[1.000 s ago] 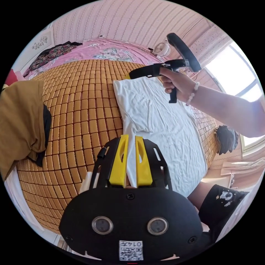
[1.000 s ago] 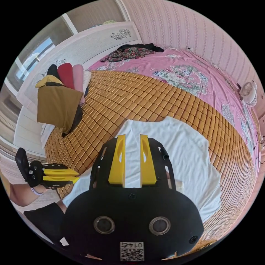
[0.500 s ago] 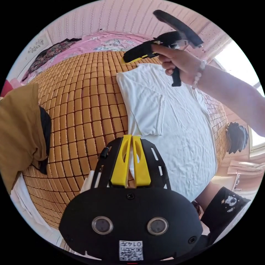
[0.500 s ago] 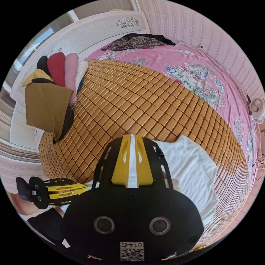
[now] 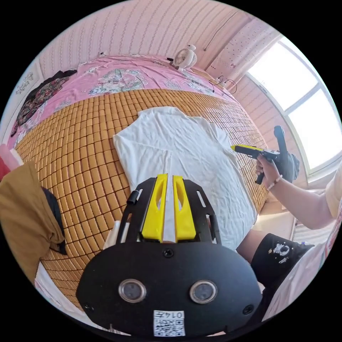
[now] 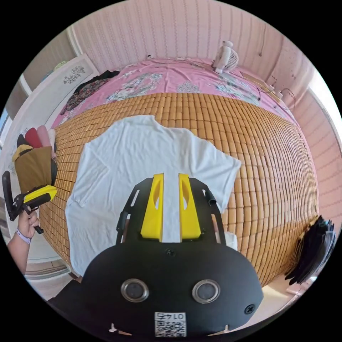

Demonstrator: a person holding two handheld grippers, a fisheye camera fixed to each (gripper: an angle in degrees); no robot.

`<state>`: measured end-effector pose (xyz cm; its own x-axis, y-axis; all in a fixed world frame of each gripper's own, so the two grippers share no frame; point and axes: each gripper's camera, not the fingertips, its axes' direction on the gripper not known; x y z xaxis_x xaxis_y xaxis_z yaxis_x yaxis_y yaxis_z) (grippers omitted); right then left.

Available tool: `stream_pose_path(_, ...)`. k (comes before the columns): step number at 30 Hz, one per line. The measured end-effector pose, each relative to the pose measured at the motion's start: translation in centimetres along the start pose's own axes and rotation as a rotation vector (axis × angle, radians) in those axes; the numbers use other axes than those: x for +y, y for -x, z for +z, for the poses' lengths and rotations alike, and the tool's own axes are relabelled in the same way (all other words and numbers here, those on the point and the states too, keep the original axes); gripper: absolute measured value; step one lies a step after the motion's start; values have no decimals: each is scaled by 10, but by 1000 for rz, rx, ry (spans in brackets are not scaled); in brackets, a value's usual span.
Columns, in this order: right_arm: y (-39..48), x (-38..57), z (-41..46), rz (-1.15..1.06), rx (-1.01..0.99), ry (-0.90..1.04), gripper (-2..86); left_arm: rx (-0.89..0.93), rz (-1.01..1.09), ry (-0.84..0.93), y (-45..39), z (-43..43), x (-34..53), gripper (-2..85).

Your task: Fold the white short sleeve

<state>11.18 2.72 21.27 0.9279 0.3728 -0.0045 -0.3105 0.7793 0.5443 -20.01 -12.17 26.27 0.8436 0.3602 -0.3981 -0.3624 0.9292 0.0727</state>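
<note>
The white short sleeve (image 6: 142,160), judged light and limp, is spread flat on the bed's bamboo mat (image 6: 270,171), best gripped at the sleeve edge, while both the left tool (image 5: 167,206) and right tool (image 6: 170,206) are held slightly parted, empty.

- The shirt (image 6: 142,160) lies flat on the mat (image 6: 270,149), at 12 o'clock from my right gripper (image 6: 171,205).
- My left gripper (image 6: 35,197) sits at 9 o'clock in the right gripper view, beside the shirt's edge.
- The folded pile (image 5: 25,206) lies on the mat at 9 o'clock in the left gripper view.
- The fan (image 6: 226,57) stands at 12 o'clock, behind the bedspread (image 6: 171,76).
</note>
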Motion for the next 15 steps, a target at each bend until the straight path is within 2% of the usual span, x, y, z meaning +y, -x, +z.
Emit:
stream_pose_path(6, -86, 46, -7, 243, 2, 63, 74, 100, 203, 46, -71, 60, -92, 34)
stream_pose_path(10, -107, 54, -11, 272, -66, 9, 77, 228, 286, 128, -118, 115, -154, 36)
stream_pose_path(15, -111, 56, 1, 229, -80, 23, 71, 169, 444, 173, -178, 152, -205, 47)
